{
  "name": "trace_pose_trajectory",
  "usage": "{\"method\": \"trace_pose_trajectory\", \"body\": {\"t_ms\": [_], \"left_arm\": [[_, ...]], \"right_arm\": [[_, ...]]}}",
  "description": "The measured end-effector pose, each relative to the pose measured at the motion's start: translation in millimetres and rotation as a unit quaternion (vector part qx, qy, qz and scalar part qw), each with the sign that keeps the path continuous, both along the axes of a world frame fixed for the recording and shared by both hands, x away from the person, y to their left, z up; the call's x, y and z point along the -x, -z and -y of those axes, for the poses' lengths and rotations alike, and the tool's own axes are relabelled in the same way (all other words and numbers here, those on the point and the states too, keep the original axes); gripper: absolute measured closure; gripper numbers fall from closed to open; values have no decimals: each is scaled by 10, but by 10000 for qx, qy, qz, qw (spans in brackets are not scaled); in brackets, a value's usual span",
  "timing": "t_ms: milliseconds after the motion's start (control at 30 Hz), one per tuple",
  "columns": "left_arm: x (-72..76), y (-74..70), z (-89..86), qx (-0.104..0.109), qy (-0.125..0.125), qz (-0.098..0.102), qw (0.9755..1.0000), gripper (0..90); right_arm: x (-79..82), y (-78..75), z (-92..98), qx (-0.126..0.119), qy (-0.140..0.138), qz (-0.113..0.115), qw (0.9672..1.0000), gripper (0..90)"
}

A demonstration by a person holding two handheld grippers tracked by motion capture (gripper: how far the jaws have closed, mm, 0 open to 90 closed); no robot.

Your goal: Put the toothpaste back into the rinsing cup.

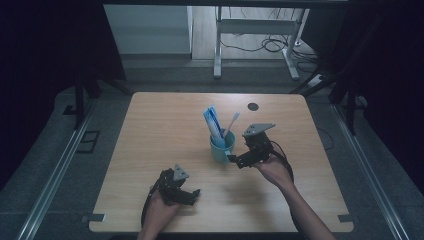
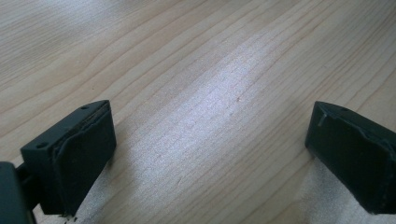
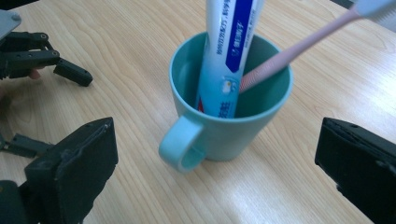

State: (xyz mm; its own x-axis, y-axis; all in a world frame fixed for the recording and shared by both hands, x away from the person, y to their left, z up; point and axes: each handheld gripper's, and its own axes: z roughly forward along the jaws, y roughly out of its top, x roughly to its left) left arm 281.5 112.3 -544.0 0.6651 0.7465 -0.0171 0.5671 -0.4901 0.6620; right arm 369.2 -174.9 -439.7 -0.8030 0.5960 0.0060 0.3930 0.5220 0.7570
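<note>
Dim floor and a pale wooden bench [image 1: 165, 150] set the scene, seen from above your side. Near the middle of the bench stands a teal mug [image 3: 233, 121], upright, its handle turned toward your right gripper [image 3: 215, 177]. Inside it lean a blue-and-white toothpaste tube [image 3: 229, 51] and a pink toothbrush [image 3: 289, 53], both resting against the rim, head end up.

Your right gripper sits just beside the mug on its right in the high view, its fingers [image 3: 74, 163] spread as wide as they go, nothing between them; the mug lies ahead of the pads and apart from them. Your left gripper [image 1: 181, 192] rests near the bench's front edge, well apart from the mug, fingers [image 2: 79, 149] likewise spread over bare wood.

The step in hand reads as the end of a placement or the start of a reach: both items are in the mug and nothing is gripped. If you mean to take the mug next, you need to bring the spread fingers level around its wall, clear of the handle, before pressing in; a push on the rim could tip the leaning contents.
</note>
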Motion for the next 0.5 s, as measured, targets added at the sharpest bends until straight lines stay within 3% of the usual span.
{"method": "trace_pose_trajectory", "body": {"t_ms": [500], "left_arm": [[0,2,0,6,-2,7,10000,19]], "right_arm": [[113,51,291,17,179,7,9998,0]]}}
